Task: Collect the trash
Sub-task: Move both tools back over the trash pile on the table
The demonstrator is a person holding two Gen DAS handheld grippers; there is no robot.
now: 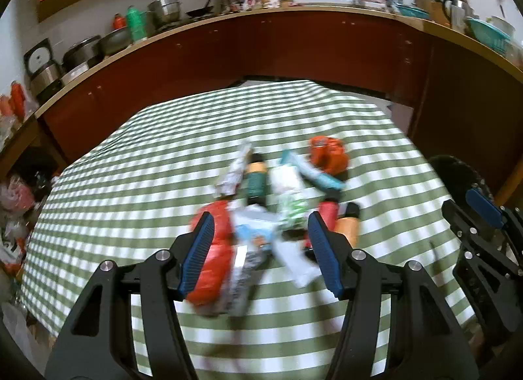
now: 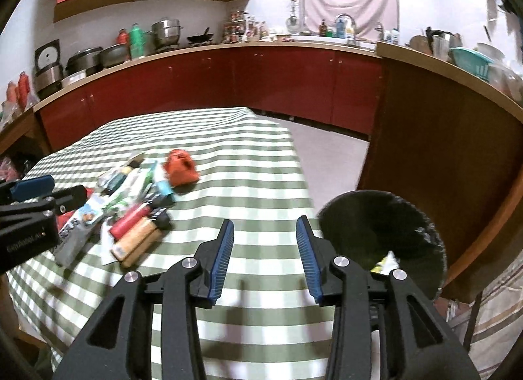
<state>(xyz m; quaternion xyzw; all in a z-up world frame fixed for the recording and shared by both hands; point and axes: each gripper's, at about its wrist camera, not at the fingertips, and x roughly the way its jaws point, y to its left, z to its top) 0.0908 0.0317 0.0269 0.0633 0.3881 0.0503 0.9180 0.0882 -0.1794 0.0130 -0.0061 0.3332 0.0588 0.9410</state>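
A pile of trash lies on the green-checked table (image 1: 130, 183): a red packet (image 1: 215, 249), white and silver wrappers (image 1: 251, 236), a green tube (image 1: 255, 180), an orange tube (image 1: 348, 229) and a crumpled orange wrapper (image 1: 328, 154). My left gripper (image 1: 261, 233) is open, just above the near end of the pile. My right gripper (image 2: 264, 236) is open and empty over bare cloth, right of the pile (image 2: 130, 213). A black bin (image 2: 382, 236) stands at the table's right edge with a wrapper (image 2: 387, 262) inside.
Red kitchen cabinets (image 2: 261, 79) with a crowded counter run behind the table. A brown counter side (image 2: 441, 157) stands behind the bin. Bags and clutter (image 1: 13, 190) lie on the floor to the left. The right gripper shows at the right edge of the left wrist view (image 1: 474, 213).
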